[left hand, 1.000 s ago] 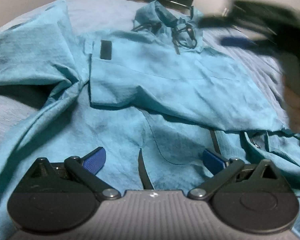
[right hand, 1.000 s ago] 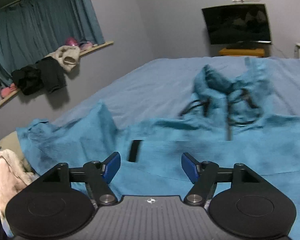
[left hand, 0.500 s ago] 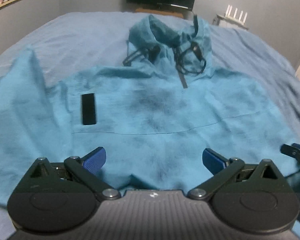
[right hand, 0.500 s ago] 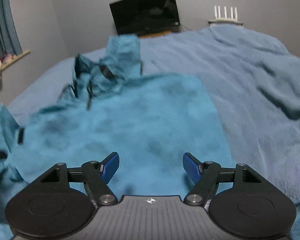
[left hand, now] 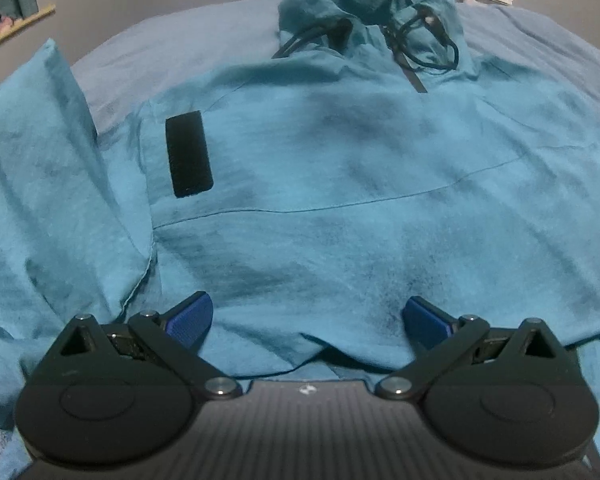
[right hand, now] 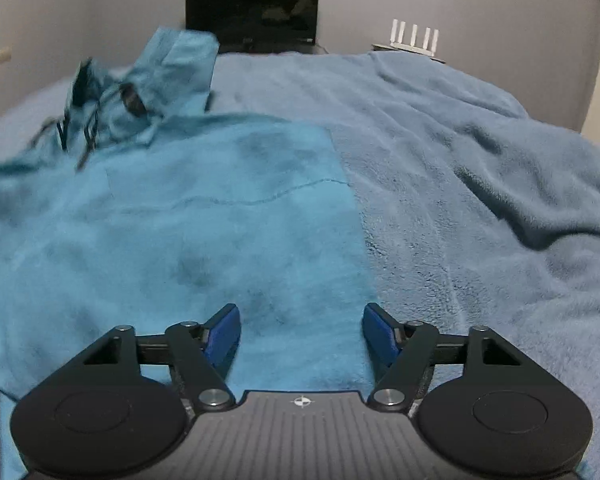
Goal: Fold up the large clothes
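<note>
Jacket (left hand: pixel 340 184), thin, soft and floppy, lies spread on the bed (right hand: pixel 480 200) filling your left view's centre; with your left gripper (left hand: pixel 306 316) and right gripper (right hand: pixel 302 330) both spread apart and empty, pinch its near hem (left hand: pixel 300 360).

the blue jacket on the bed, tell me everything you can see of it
The jacket is thin teal fabric, lightly creased, lying flat with its body spread on the blue blanket. Its hood is bunched at the far end with dark drawstrings looped over it. A black rectangular patch sits on the left side, and a seam runs across. One sleeve lies rumpled at the left. Neither gripper holds it.
</note>
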Tool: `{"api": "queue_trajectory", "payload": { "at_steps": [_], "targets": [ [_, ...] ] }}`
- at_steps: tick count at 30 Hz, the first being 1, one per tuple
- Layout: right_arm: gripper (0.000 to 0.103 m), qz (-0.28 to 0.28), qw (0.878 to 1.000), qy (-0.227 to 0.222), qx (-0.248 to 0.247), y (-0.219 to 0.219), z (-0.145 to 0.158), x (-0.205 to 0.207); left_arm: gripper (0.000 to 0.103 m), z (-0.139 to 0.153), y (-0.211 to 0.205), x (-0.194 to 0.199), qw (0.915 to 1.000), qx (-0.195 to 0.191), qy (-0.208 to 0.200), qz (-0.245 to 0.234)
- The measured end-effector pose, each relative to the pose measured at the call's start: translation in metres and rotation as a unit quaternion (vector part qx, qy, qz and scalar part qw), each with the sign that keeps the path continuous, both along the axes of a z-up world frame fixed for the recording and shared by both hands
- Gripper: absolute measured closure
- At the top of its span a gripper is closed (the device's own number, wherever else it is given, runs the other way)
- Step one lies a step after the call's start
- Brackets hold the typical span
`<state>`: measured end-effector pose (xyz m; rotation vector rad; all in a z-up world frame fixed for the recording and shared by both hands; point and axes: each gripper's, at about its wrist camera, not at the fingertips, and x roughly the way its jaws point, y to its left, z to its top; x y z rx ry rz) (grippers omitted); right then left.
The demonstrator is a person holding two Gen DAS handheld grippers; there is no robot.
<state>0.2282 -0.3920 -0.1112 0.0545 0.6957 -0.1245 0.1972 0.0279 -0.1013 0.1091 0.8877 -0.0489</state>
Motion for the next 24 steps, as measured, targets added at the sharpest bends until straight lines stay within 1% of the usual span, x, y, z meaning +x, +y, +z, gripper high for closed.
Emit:
{"api": "queue_trajectory", "payload": {
  "at_steps": [2,3,7,12,16,18,24],
  "targets": [
    [0.014,0.009,1.0,-0.005,0.005,0.0,0.001,-0.006,0.0,-0.002,0.0,-0.001,0.9999,-0.007,-0.005,0.007],
    [0.012,0.011,1.0,-0.005,0.005,0.001,0.001,-0.008,0.0,-0.001,0.001,0.0,0.9999,-0.011,-0.006,0.009],
    [0.011,0.012,1.0,-0.004,0.003,0.003,0.003,-0.015,0.0,-0.001,-0.001,-0.003,0.9998,-0.015,-0.01,0.009],
    [0.008,0.011,1.0,-0.003,0.015,0.004,0.002,-0.007,0.0,-0.004,-0.01,-0.003,0.9998,0.003,-0.017,0.001],
    [0.006,0.014,1.0,0.001,0.012,0.006,0.0,-0.005,0.0,-0.007,-0.015,-0.002,0.9995,0.006,-0.029,0.007],
    [0.005,0.016,1.0,0.001,0.012,0.006,-0.001,-0.005,0.0,-0.007,-0.017,-0.005,0.9992,0.015,-0.036,0.006],
    [0.002,0.024,1.0,0.004,0.001,0.013,-0.004,-0.003,0.0,-0.008,-0.012,-0.009,0.9989,0.001,-0.048,0.005]
  ]
}}
